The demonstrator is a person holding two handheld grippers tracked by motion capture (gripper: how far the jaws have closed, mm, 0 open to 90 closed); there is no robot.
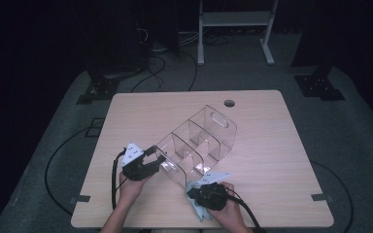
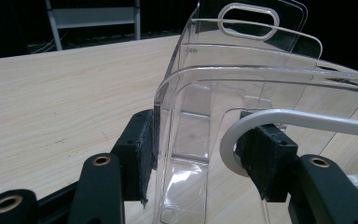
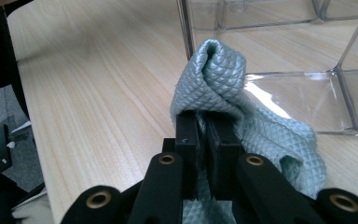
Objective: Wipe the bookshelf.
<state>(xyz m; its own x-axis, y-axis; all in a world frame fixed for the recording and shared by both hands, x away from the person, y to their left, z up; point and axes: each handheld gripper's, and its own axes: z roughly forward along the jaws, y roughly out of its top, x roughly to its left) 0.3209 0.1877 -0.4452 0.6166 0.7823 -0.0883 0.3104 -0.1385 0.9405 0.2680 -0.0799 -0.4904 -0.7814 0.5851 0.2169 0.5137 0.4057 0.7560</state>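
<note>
A clear plastic organizer with several compartments and a handle slot lies slanted across the middle of the wooden table. My left gripper is at its near left end. In the left gripper view the organizer has its end wall and white-edged rim between the pads, and my left gripper is shut on it. My right gripper is at the near side of the organizer, shut on a pale blue quilted cloth. In the right gripper view the cloth bunches above the closed jaws of my right gripper, just short of the organizer.
A round cable hole sits at the table's far edge. A white metal frame stands on the floor behind the table. Black stands and cables lie on the grey floor to the left.
</note>
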